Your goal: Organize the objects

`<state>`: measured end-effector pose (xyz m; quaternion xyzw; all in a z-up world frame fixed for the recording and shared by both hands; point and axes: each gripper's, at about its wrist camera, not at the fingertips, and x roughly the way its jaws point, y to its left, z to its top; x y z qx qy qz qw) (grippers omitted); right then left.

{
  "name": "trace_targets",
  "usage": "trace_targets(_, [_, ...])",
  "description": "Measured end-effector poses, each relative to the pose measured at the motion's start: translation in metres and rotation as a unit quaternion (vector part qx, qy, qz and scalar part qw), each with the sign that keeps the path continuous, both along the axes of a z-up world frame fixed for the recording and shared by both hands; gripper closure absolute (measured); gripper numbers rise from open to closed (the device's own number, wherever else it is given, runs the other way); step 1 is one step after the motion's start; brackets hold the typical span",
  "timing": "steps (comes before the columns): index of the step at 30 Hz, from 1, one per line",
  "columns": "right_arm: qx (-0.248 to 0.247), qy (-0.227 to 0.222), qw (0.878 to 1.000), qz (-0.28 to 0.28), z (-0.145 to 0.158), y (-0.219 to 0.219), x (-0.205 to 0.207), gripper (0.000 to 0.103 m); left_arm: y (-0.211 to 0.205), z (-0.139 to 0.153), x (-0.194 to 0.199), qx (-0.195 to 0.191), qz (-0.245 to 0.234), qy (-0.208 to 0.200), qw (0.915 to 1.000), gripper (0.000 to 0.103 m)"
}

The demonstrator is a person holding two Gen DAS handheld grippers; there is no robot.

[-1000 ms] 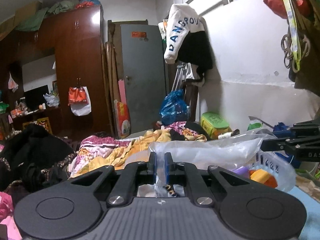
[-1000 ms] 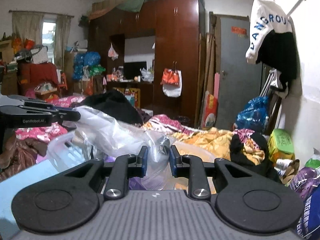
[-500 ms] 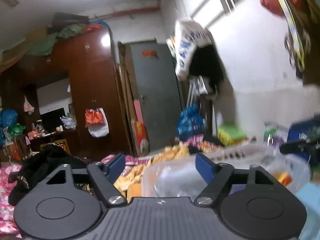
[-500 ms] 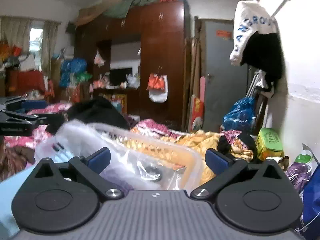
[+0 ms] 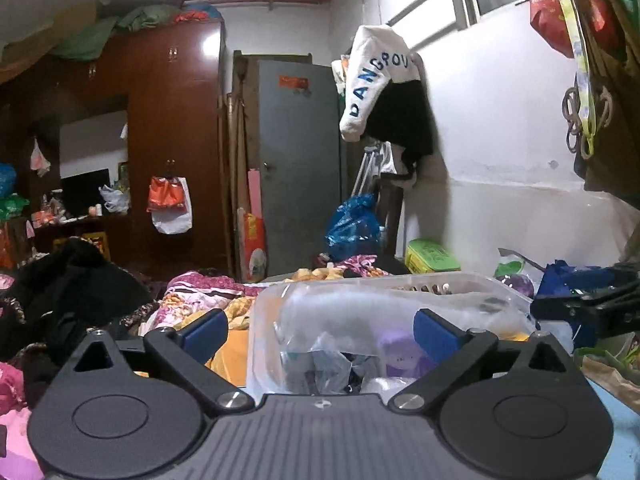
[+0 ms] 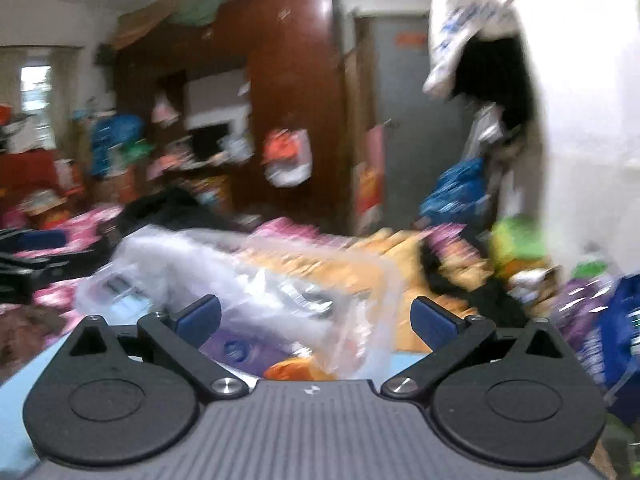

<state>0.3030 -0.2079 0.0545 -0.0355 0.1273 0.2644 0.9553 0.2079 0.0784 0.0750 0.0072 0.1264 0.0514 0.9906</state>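
Observation:
A clear plastic basket (image 5: 460,284) holds a crumpled clear plastic bag (image 5: 344,312) over purple and orange items. My left gripper (image 5: 318,330) is open and empty just in front of the basket. My right gripper (image 6: 316,320) is open and empty, with the bag (image 6: 208,264) and basket beyond it; this view is blurred by motion. The other gripper shows at the right edge of the left wrist view (image 5: 592,304) and at the left edge of the right wrist view (image 6: 28,264).
Piles of clothes and bedding (image 5: 208,292) lie beyond the basket. A green box (image 5: 430,256) and a blue bag (image 5: 352,226) stand by the white wall. A grey door (image 5: 298,168) and a brown wardrobe (image 5: 172,140) stand at the back.
Both grippers were shut on the plastic bag a second ago. Both have opened and let it go, and the bag has settled into the basket. The right gripper is still moving.

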Motion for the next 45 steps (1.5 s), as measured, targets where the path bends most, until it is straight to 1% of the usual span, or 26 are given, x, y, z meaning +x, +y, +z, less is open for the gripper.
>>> trace_targets(1, [0.015, -0.021, 0.999, -0.020, -0.001, -0.002, -0.011, 0.000, -0.001, 0.000, -0.006, 0.002, 0.003, 0.000, 1.0000, 0.003])
trace_targets(2, [0.028, -0.026, 0.999, -0.034, 0.000, -0.003, -0.018, 0.000, -0.002, 0.000, -0.011, 0.004, 0.004, 0.002, 1.0000, 0.003])
trace_targets(3, [0.032, -0.016, 0.998, -0.044, 0.002, -0.004, -0.025, 0.000, -0.003, 0.000, -0.016, 0.002, 0.005, 0.007, 1.0000, 0.003])
trace_targets(6, [0.014, 0.035, 0.999, -0.031, 0.011, -0.005, -0.041, 0.000, -0.007, -0.001, -0.039, -0.008, 0.001, 0.015, 0.9999, 0.003])
trace_targets(8, [0.000, 0.064, 0.998, -0.016, 0.013, -0.009, -0.061, 0.000, -0.012, -0.004, -0.060, -0.009, 0.004, 0.008, 0.9999, 0.003])
trace_targets(9, [0.003, 0.070, 0.998, -0.009, 0.014, -0.012, -0.068, 0.000, -0.015, -0.006, -0.070, -0.010, 0.003, 0.003, 0.9999, 0.003])
trace_targets(13, [0.025, 0.058, 0.998, 0.004, 0.007, -0.025, -0.114, 0.000, -0.032, -0.014, -0.107, -0.015, -0.010, -0.003, 0.9998, 0.003])
trace_targets(17, [0.039, 0.055, 0.997, 0.026, 0.003, -0.033, -0.132, 0.000, -0.054, -0.023, -0.130, 0.002, -0.012, -0.002, 0.9999, 0.003])
trace_targets(21, [0.025, 0.046, 0.999, 0.012, 0.002, -0.033, -0.132, 0.000, -0.064, -0.023, -0.127, 0.005, -0.023, 0.012, 0.9997, 0.003])
trace_targets(24, [0.039, 0.051, 0.998, 0.003, 0.001, -0.036, -0.129, 0.000, -0.070, -0.023, -0.124, 0.009, -0.016, 0.022, 0.9996, 0.003])
trace_targets(27, [0.040, 0.054, 0.998, 0.001, -0.002, -0.040, -0.133, 0.000, -0.075, -0.024, -0.126, 0.007, -0.022, 0.026, 0.9994, 0.003])
trace_targets(30, [0.032, 0.055, 0.998, 0.001, -0.006, -0.039, -0.133, 0.000, -0.079, -0.023, -0.128, 0.000, -0.025, 0.027, 0.9993, 0.003])
trace_targets(34, [0.028, 0.063, 0.998, 0.003, -0.010, -0.038, -0.130, 0.000, -0.084, -0.023, -0.129, 0.004, -0.019, 0.025, 0.9995, 0.003])
trace_targets(40, [0.032, 0.054, 0.998, 0.004, -0.010, -0.042, -0.136, 0.000, -0.087, -0.023, -0.132, 0.001, -0.021, 0.026, 0.9994, 0.003])
trace_targets(45, [0.037, 0.056, 0.998, 0.003, -0.009, -0.044, -0.136, 0.000, -0.090, -0.022, -0.131, 0.001, -0.021, 0.030, 0.9993, 0.003])
